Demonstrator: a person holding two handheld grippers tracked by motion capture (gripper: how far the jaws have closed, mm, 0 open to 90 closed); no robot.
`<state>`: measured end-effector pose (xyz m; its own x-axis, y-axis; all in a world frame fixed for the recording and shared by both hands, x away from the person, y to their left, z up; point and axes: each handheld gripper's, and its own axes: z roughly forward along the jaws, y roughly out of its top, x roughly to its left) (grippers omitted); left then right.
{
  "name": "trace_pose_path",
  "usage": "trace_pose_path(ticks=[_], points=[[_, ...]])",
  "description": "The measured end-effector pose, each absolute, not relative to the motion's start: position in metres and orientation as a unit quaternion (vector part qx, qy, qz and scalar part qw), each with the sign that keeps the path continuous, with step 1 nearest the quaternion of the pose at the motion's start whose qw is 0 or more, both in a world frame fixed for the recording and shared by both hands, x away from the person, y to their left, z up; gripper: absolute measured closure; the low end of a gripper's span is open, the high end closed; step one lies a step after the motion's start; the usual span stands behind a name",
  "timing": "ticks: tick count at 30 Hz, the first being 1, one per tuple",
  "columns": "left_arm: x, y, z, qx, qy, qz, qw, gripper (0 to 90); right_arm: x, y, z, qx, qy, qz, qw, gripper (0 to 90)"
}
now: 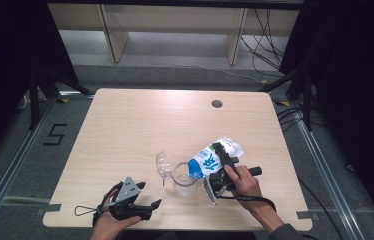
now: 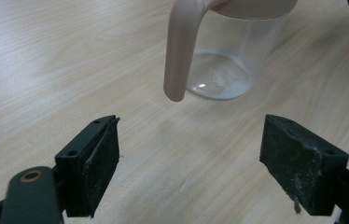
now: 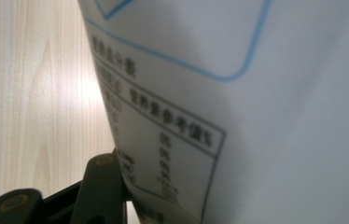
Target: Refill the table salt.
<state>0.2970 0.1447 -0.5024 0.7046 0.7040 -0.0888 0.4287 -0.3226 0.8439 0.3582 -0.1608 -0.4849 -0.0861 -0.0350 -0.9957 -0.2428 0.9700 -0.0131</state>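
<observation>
The right gripper [image 1: 223,167] is clenching a blue-and-white pouch [image 1: 210,160], tilting it over the clear jug [image 1: 185,180] just left of it. The left gripper [image 1: 142,205] is resting released on the table [image 1: 140,120], the jug ahead.

We read a black "5" marked on the floor [image 1: 55,135] off the table's left edge, a large white character, too small to make out, on the blue face of the pouch [image 1: 210,161], and on its back [image 3: 238,107] a black-framed table of blurred, unreadable print under a blue outline.
</observation>
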Motion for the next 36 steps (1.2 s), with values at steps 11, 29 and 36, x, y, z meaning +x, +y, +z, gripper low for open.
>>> trace_pose_path(ticks=[11, 29, 36], points=[[0.2971, 0.1446, -0.5025, 0.8, 0.353, 0.15, 0.462, 19.3, 0.3577, -0.1606, -0.4846, -0.095, 0.73, 0.077, 0.673, 52.2], [0.297, 0.145, -0.5026, 0.799, 0.353, 0.151, 0.463, 19.3, 0.3573, -0.1599, -0.4815, -0.109, 0.723, 0.072, 0.679, 52.8], [0.2966, 0.1447, -0.5023, 0.799, 0.354, 0.151, 0.462, 19.3, 0.3565, -0.1607, -0.4819, -0.1, 0.72, 0.074, 0.683, 52.9]])
